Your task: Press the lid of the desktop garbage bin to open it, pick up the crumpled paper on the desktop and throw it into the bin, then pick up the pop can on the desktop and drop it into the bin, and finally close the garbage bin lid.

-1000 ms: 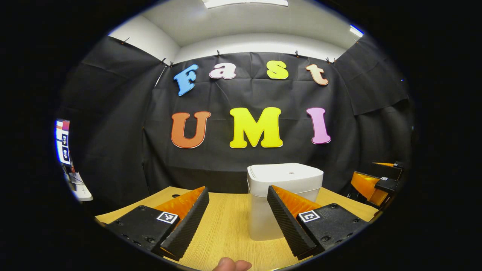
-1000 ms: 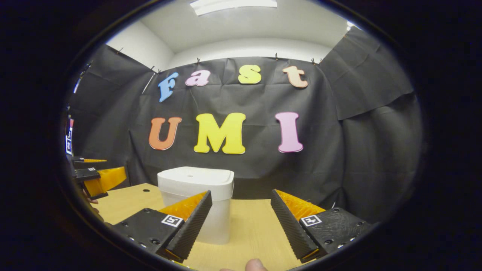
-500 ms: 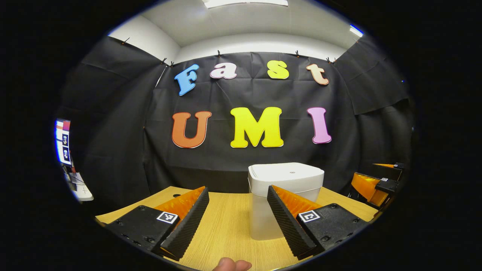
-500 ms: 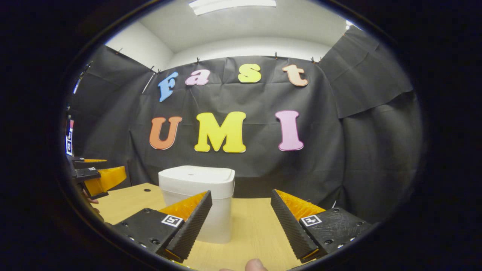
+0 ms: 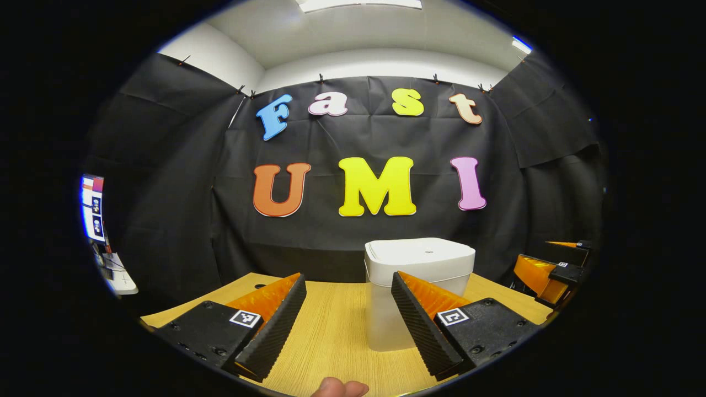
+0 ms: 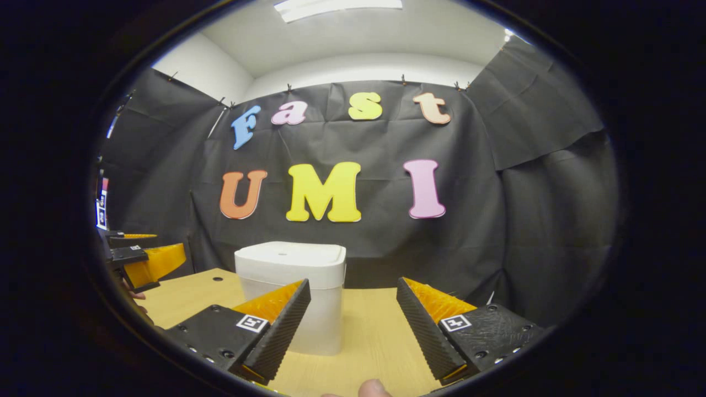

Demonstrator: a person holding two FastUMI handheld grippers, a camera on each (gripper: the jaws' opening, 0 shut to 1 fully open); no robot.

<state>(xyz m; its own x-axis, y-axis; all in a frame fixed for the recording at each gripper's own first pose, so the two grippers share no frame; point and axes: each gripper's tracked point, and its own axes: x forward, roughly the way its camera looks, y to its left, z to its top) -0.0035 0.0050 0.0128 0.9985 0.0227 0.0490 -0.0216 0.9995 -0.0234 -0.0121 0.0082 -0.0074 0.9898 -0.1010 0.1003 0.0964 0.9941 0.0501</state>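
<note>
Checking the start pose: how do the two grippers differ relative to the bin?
The left gripper has the bin behind its right finger; the right gripper has the bin behind its left finger. Both are open, empty, and short of the closed lid.

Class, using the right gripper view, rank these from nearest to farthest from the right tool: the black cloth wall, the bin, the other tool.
1. Bin: just ahead on the table, left of the right tool.
2. Left tool: far left, at the table's edge.
3. Cloth wall: behind the table, farthest.
</note>
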